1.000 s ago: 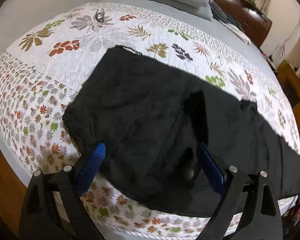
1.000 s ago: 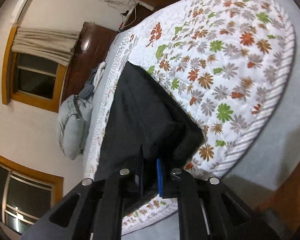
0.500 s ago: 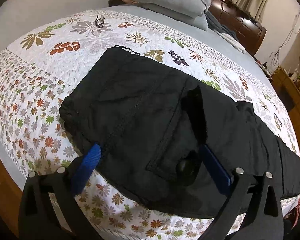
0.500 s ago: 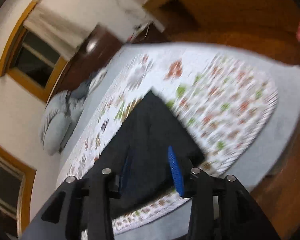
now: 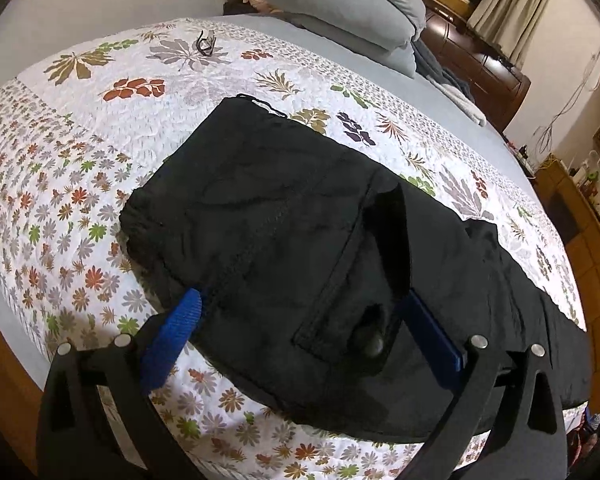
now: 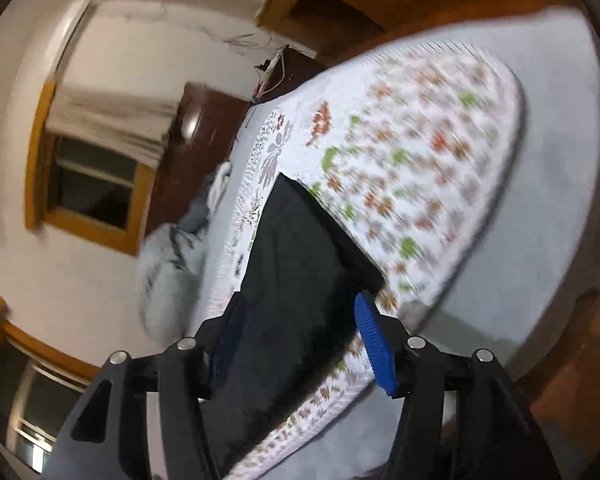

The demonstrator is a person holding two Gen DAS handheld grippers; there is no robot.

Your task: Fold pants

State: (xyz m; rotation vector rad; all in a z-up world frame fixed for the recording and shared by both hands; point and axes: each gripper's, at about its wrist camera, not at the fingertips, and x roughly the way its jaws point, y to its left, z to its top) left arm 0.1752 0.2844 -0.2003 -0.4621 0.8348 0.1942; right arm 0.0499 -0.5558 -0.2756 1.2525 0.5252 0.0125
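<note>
Black pants (image 5: 300, 240) lie flat across a floral quilt (image 5: 80, 168) on the bed, waistband at the left, legs running off to the right. A back pocket with a button faces up near my left gripper (image 5: 304, 320), which is open and empty, held above the seat of the pants. In the right wrist view the leg end of the pants (image 6: 296, 264) lies on the quilt (image 6: 420, 152). My right gripper (image 6: 300, 320) is open and empty above that leg end. That view is blurred.
Eyeglasses (image 5: 205, 43) lie on the quilt at the far side. Grey pillows (image 5: 340, 4) are stacked at the head of the bed. A dark wooden dresser (image 5: 476, 64) stands behind. The bed's near edge drops to a wooden floor (image 6: 560, 380).
My right gripper was shut on the leg end a second ago; it has opened, let go and pulled back. My left gripper stayed open and lifted slightly away.
</note>
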